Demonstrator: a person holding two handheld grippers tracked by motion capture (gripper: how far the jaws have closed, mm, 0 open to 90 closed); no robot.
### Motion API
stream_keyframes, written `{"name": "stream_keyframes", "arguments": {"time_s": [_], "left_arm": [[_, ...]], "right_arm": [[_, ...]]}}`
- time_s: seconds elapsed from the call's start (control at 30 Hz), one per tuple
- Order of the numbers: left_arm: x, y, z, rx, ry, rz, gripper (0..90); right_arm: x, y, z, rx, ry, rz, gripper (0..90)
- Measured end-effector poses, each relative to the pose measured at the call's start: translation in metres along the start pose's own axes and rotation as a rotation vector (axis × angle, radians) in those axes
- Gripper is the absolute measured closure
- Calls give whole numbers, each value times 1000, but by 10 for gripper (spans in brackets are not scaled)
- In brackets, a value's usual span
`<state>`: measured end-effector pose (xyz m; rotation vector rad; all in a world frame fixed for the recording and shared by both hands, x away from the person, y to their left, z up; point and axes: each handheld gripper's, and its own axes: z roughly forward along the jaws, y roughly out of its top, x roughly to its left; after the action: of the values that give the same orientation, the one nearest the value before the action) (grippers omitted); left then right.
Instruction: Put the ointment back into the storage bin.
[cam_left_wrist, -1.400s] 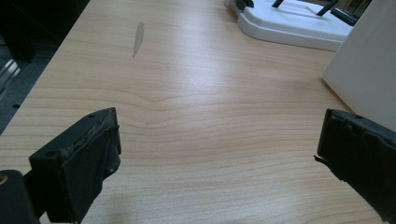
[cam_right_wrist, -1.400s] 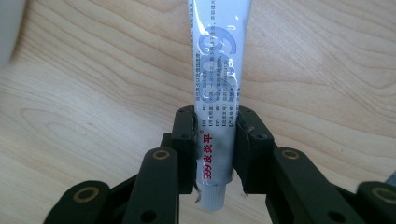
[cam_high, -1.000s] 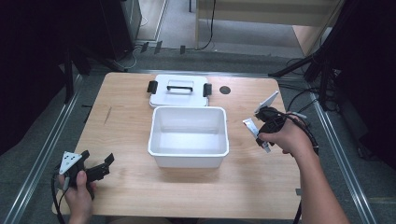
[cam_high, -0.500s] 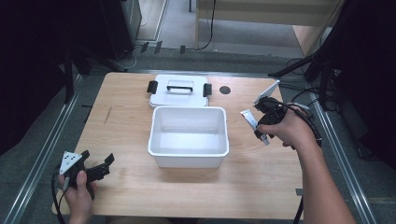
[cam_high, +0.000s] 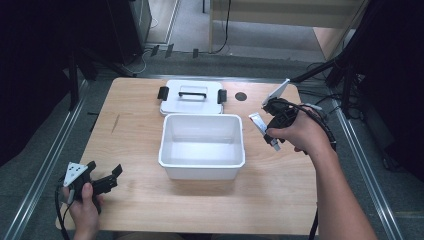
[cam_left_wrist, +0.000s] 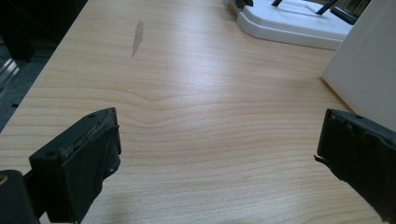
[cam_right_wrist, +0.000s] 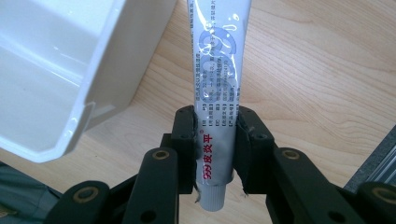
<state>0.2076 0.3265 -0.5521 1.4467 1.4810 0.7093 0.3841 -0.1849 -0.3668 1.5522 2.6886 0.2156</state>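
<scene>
On the wooden counter (cam_high: 280, 200), mid-surface, a white open bin (cam_high: 202, 145) sits empty. Behind it, touching or just beside its far rim, lies a white lid (cam_high: 192, 97) with black handle and side clips. Right hand (cam_high: 299, 134) holds the right gripper (cam_high: 270, 134) above the counter, just right of the bin; its fingers (cam_right_wrist: 185, 140) pinch a silver tube (cam_right_wrist: 217, 84) near the cap end (red print on the label, cap toward the camera), tube body reaching out past the bin's corner. Left gripper (cam_high: 107, 181) near the counter's front-left corner, held low by the left hand (cam_high: 84, 207), fingers (cam_left_wrist: 86, 158) spread wide over bare wood, gripping nothing.
</scene>
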Motion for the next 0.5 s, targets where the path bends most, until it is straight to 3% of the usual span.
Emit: {"name": "stream_keyframes", "arguments": {"time_s": [0.5], "left_arm": [[0, 0, 1, 0, -3, -1, 1]], "right_arm": [[23, 14, -7, -4, 7, -57, 724]]}}
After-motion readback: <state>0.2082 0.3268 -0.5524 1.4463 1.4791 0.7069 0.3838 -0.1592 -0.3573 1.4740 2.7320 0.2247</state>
